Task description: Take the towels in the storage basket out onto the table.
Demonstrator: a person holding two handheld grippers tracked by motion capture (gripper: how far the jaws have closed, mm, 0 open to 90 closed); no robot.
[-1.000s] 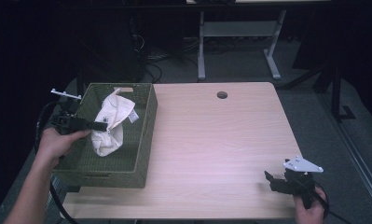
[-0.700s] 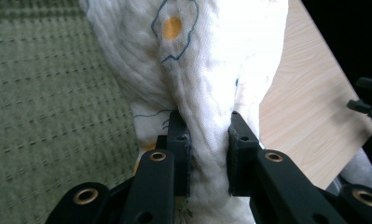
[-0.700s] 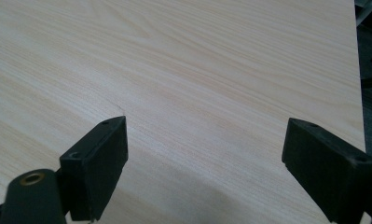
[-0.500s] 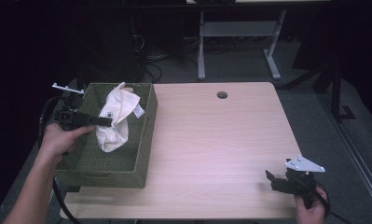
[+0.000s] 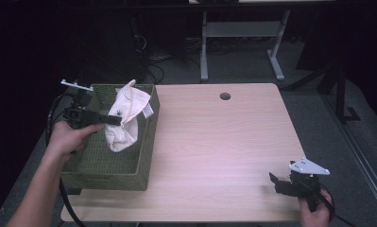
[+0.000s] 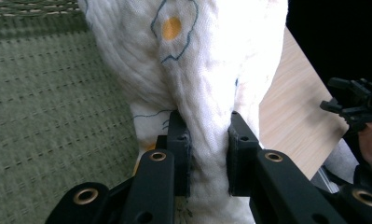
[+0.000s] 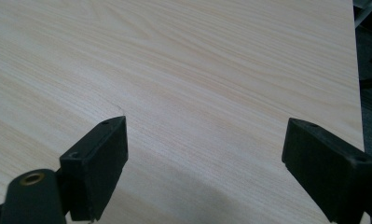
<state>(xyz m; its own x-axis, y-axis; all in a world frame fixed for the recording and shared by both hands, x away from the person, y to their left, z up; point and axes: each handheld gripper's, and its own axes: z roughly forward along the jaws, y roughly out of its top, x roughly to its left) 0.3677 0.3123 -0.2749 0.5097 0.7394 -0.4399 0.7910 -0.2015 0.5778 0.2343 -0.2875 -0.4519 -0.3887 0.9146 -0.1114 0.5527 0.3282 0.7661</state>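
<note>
A white cloth (image 5: pixel 124 118) with small printed marks hangs over the green woven basket (image 5: pixel 106 172) at the table's left. My left gripper (image 5: pixel 114 120) is shut on the cloth (image 6: pixel 197 70), which bunches between its two black jaws and rises above them. The cloth's top stands above the basket's far rim and its bottom hangs inside the basket. My right gripper (image 5: pixel 277 183) rests near the table's front right corner, open, with bare wood between its jaws (image 7: pixel 202 158).
The light wooden table (image 5: pixel 214 142) has a round cable hole (image 5: pixel 225 96) near its far edge. Dark floor and a white desk frame (image 5: pixel 238 33) lie beyond the table. The other hand's gripper (image 6: pixel 356 100) is visible far off in the left gripper view.
My left gripper has lifted the cloth up out of the basket and carried it a little toward the far side. The right gripper has stayed in place.
</note>
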